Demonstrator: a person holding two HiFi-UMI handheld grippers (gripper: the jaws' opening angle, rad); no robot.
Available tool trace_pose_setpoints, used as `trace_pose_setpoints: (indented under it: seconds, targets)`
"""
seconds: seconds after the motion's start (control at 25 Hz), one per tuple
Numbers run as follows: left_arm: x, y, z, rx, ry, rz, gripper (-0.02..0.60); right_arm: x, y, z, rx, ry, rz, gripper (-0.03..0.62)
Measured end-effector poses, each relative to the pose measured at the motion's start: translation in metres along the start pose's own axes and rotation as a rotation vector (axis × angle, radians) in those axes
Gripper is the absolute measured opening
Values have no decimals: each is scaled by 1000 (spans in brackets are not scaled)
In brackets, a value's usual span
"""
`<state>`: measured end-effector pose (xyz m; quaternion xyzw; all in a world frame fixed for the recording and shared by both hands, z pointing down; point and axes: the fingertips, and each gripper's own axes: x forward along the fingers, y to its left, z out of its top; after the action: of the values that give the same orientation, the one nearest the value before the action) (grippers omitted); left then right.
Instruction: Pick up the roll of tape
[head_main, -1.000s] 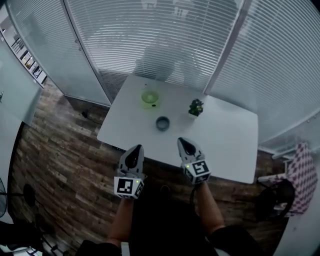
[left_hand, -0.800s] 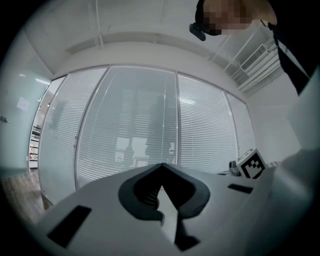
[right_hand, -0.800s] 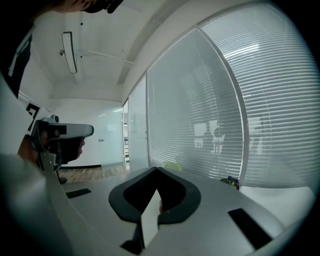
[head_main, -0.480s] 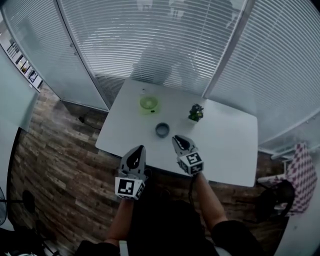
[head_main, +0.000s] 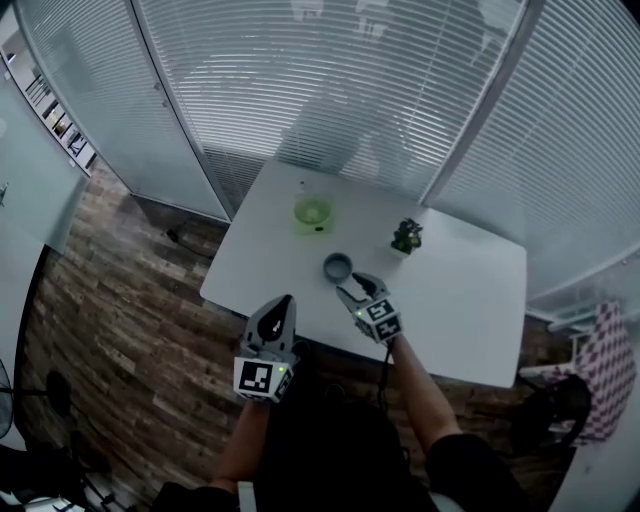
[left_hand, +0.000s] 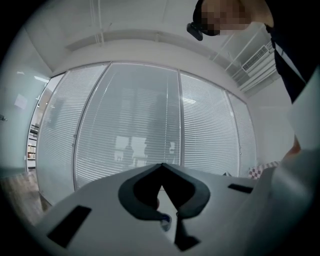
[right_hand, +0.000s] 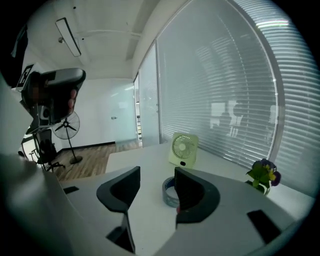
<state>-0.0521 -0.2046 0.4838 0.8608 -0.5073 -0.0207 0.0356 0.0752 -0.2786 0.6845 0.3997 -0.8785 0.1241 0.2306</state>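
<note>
2 grippers: the left gripper (head_main: 283, 303) and the right gripper (head_main: 352, 290) are each held in 1 of the person's hands, seen from above.
Right gripper jaws: spread apart with nothing between them (right_hand: 156, 182).
Left gripper jaws: pressed together at the tips, holding nothing (left_hand: 161, 167).
Roll of tape: a grey ring lying flat on the white table (head_main: 460, 300), near its front edge (head_main: 338, 266).
Tape and right gripper: the tape sits just ahead of the jaw tips without touching them. In the right gripper view it is partly hidden behind the right-hand jaw (right_hand: 168, 192).
Tape and left gripper: well apart; the left gripper hangs over the wooden floor (head_main: 130, 300), short of the table edge.
Other things: 1 green fan (head_main: 312, 214) and 1 small potted plant (head_main: 406, 237) stand further back on the table.
Change over 1 second: the right gripper has moved from the table's front edge to just beside the tape, and its jaws have opened. The left gripper has stayed off the table.
</note>
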Motion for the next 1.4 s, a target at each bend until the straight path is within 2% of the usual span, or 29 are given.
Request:
trace_pose_setpoints:
  seconds: [0.32,0.48,0.64,0.88,0.96,1.24,1.4]
  targets:
    - [2,9,-6,-11,15,11,6,32,3,-27,-41,118,40,210]
    - [0,14,-14,14,29,8,6,45,3,-40,-47,179,50,210]
    - [4,17,-8,-18,14,14,6,60,1,-47,-57,217,57,210]
    - [2,22,-11,-2,24,-1,6,77,-1,-58,-80,309,65,210]
    - [2,25,-11,-19,23,6,6,81,-1,-59,-81,336,74,210]
    - [-2,36,-16,-33,45,23,6,99,4,-59,-176,376,96,195]
    - [-7,44,-30,16,81,18,6,105,4,-75,-238,456,106,195]
